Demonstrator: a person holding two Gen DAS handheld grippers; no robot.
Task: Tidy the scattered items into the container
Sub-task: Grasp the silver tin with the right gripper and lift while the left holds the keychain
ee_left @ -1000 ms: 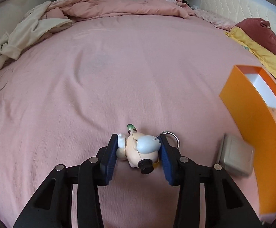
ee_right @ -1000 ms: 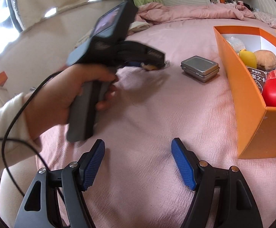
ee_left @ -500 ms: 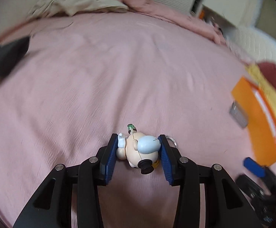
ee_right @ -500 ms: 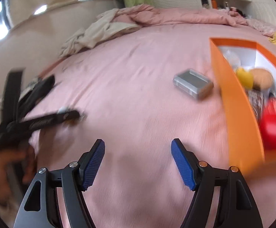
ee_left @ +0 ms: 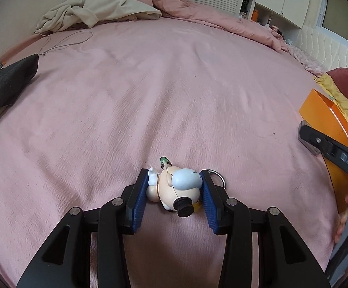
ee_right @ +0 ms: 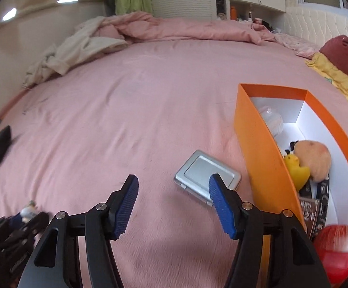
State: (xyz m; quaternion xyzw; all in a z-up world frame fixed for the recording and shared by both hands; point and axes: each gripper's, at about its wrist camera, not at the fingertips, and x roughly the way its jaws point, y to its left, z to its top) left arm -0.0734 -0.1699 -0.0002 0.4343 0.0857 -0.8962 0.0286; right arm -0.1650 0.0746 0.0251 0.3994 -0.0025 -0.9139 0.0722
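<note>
Left tongs (ee_left: pixel 175 193): clenched on the small pale plastic figurine keychain with a blue cap (ee_left: pixel 174 189), one blue pad on each flank. Its metal split ring (ee_left: pixel 218 178) pokes out past the right-hand pad. I read the toy as carried over the pink bedsheet (ee_left: pixel 162 84), though I cannot tell whether its underside touches the fabric.

Right tongs (ee_right: pixel 174 202): nothing between the pads, and the jaws are closing at this moment. They hang above the sheet and grip nothing.

Landmark: the open orange cardboard box with a white interior (ee_right: pixel 262 144).
- The flat silver hinged metal tin (ee_right: pixel 206 176) lies on the bed just beside the box's long near wall, outside it. It is the one loose item I can see apart from the keychain.
- Already in the box: a yellow plush duck (ee_right: pixel 296 168), a tan round plush (ee_right: pixel 314 158), a red-and-white packet (ee_right: pixel 339 242) and a white wrapped bundle (ee_right: pixel 272 120).
- In the left wrist view the box sits at the far right edge, well apart from the held keychain.

Relation that matters: the tin lies just ahead of the right tongs and off to their right, with the right-hand pad overlapping its near edge in view. Its long axis runs slantwise to the box wall and askew to the line between the pads. The right hand is clearly the nearer one. My judgement: I would need to shift right and square the pads across the tin's short side before closing.
</note>
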